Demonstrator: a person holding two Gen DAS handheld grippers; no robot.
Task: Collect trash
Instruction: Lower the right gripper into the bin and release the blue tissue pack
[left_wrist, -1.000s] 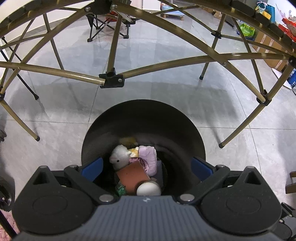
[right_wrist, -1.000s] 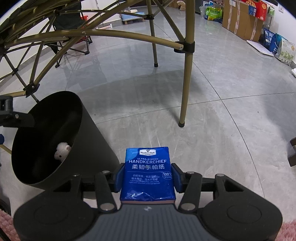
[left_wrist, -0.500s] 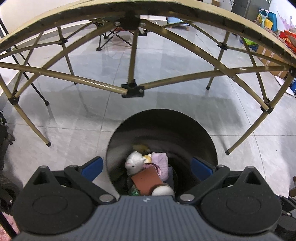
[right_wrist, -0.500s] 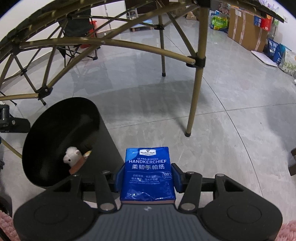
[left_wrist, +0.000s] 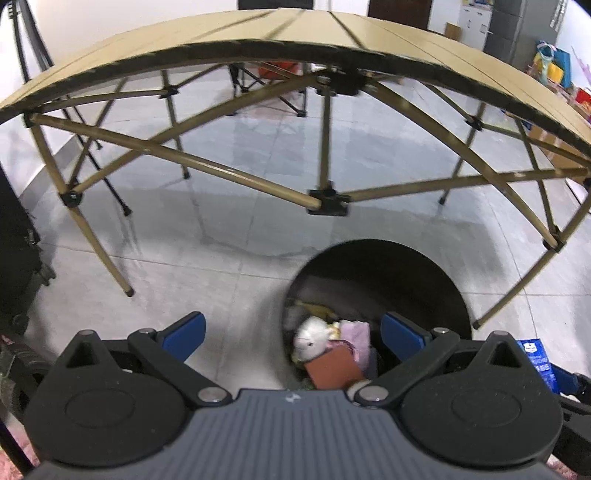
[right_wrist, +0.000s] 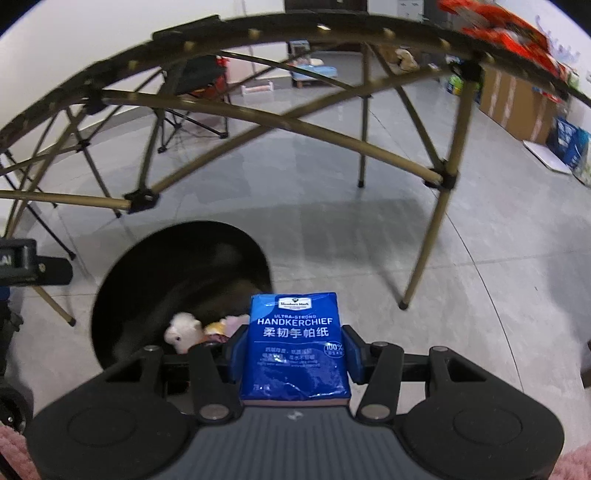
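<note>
right gripper (right_wrist: 293, 350) clamps the tissue pack (right_wrist: 294, 347), now nearer the bin (right_wrist: 122, 280) at ten o'clock; left gripper (left_wrist: 291, 332), splayed empty, has swung aside. drop looks imminent.

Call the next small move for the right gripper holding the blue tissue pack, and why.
Probably carry it a little further left and forward over the round black trash bin, then open. The right gripper is clamped on the blue handkerchief tissue pack, which overlaps only the bin's right rim; the white plush toy lies deeper inside to the left. The left gripper is open and empty.
</note>
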